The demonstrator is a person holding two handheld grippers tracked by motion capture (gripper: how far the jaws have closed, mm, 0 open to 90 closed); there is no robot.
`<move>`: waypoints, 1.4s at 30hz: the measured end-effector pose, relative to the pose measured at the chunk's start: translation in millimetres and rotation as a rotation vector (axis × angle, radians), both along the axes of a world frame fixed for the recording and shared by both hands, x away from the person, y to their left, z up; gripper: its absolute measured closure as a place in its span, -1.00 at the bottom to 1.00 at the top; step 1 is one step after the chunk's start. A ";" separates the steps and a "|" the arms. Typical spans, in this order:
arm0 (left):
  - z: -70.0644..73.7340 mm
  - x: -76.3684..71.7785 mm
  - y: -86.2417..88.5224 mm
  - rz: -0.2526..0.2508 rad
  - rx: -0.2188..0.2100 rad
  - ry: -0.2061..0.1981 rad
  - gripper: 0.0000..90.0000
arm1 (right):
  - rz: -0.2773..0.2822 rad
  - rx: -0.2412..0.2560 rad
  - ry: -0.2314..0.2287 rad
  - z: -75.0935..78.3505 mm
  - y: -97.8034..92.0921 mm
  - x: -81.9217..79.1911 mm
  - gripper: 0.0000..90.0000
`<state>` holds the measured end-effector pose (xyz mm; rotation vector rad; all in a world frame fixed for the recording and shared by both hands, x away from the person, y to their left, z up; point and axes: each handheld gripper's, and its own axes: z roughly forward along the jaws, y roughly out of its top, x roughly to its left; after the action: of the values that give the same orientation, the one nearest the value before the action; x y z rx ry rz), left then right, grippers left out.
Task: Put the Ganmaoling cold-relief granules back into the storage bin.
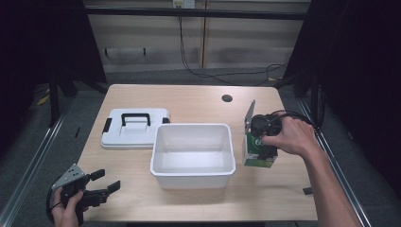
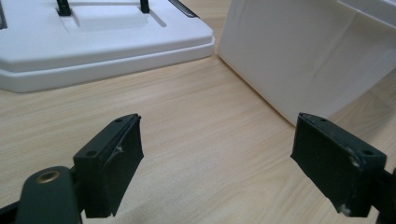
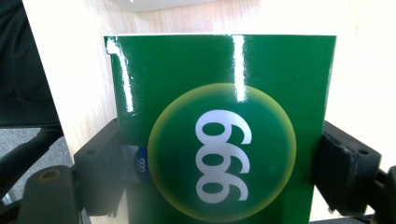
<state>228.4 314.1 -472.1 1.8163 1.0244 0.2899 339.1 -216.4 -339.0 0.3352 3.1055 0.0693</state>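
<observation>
Our right gripper clamped the green box, standing just right of the white bin; its lower half was cut off, contact probably flush. Left gripper sat spread wide over bare table near the front-left edge.

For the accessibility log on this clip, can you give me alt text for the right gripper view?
A glossy green box printed with white digits in a yellow-ringed circle stands between the two black jaws of the right claw, which close on its left and right sides. Pale wooden table shows behind it, with a white tub's edge at the top.
</observation>
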 end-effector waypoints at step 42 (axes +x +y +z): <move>-0.7 0.7 -0.5 0.002 -0.002 0.003 -0.65 | 0.029 0.034 -0.052 76.6 14.9 1.3 -0.64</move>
<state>229.1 313.6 -472.8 1.8152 1.0281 0.2871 340.4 -201.5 -262.3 0.2845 3.0607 0.1290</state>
